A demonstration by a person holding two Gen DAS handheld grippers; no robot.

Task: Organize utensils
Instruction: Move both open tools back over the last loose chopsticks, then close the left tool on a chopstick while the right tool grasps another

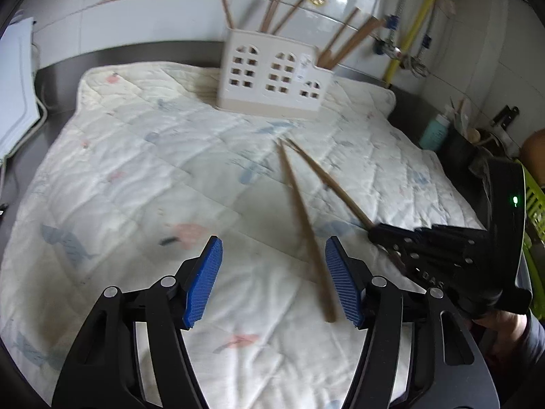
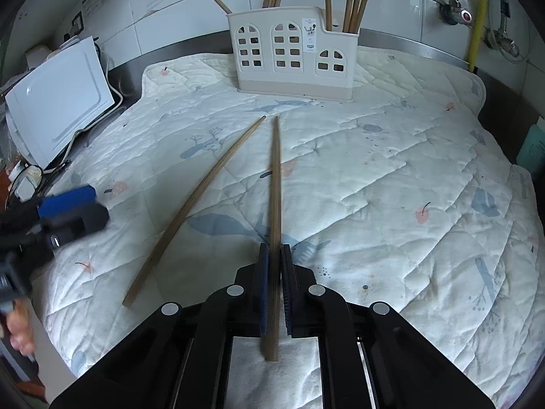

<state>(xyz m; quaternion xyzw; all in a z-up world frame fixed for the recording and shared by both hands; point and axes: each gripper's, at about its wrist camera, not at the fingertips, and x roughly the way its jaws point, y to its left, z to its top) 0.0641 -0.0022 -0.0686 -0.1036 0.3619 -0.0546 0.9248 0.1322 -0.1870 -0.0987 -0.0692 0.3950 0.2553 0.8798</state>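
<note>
Right wrist view: right hand-held gripper (image 2: pixel 275 272) pinches a chopstick (image 2: pixel 276 184); holder (image 2: pixel 293 58) label unreadable.

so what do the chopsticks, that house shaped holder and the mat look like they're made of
Chopsticks: probably bamboo or wood; matte brown, faint lengthwise grain, no shine.
Holder: looks like moulded plastic; smooth cream walls with clean window cutouts, a darker beige base band.
Mat: quilted fabric, likely cotton; stitched seams, puffy wrinkles, a faded printed pattern.
</note>
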